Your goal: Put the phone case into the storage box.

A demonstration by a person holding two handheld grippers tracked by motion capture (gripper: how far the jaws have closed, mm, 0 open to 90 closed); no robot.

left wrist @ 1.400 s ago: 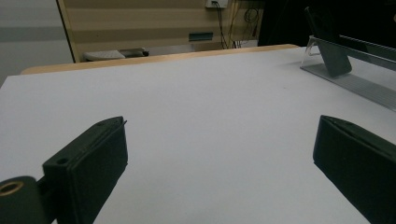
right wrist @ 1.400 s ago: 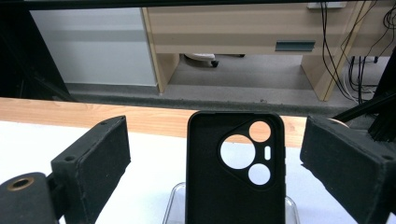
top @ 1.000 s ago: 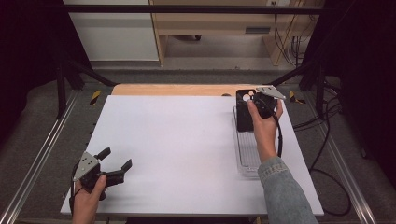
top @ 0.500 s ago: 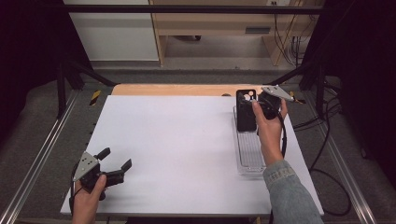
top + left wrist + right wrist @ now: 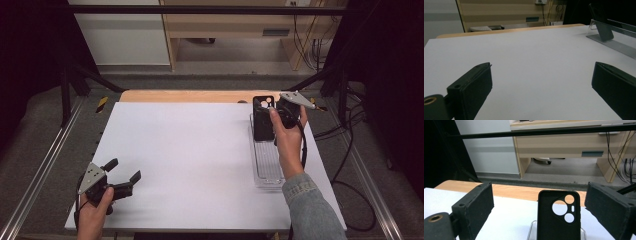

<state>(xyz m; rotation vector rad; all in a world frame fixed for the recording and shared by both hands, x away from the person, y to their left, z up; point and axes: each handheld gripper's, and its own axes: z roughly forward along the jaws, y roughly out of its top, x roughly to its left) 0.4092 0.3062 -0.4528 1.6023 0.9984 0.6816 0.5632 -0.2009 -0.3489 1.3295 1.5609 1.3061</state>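
Note:
A black phone case (image 5: 262, 118) with round camera cut-outs stands upright at the far end of a clear plastic stand (image 5: 267, 162) on the right side of the white table (image 5: 200, 150). My right gripper (image 5: 276, 108) is just right of the case, held by a hand. In the right gripper view the case (image 5: 559, 217) stands between the two wide-apart jaws, touching neither; that gripper (image 5: 540, 189) is open. My left gripper (image 5: 124, 169) rests near the front left corner, open, with nothing between its jaws (image 5: 541, 80). Far off in the left gripper view are the case (image 5: 596, 13) and stand (image 5: 614, 43).
A wooden strip (image 5: 190, 96) borders the table's far edge. Metal rails (image 5: 45, 170) run along both sides. Cables (image 5: 350, 150) trail off the right edge. A wooden desk (image 5: 564, 147) stands on the floor beyond the table.
My right gripper has shifted slightly rightward beside the case. The left gripper has stayed where it was.

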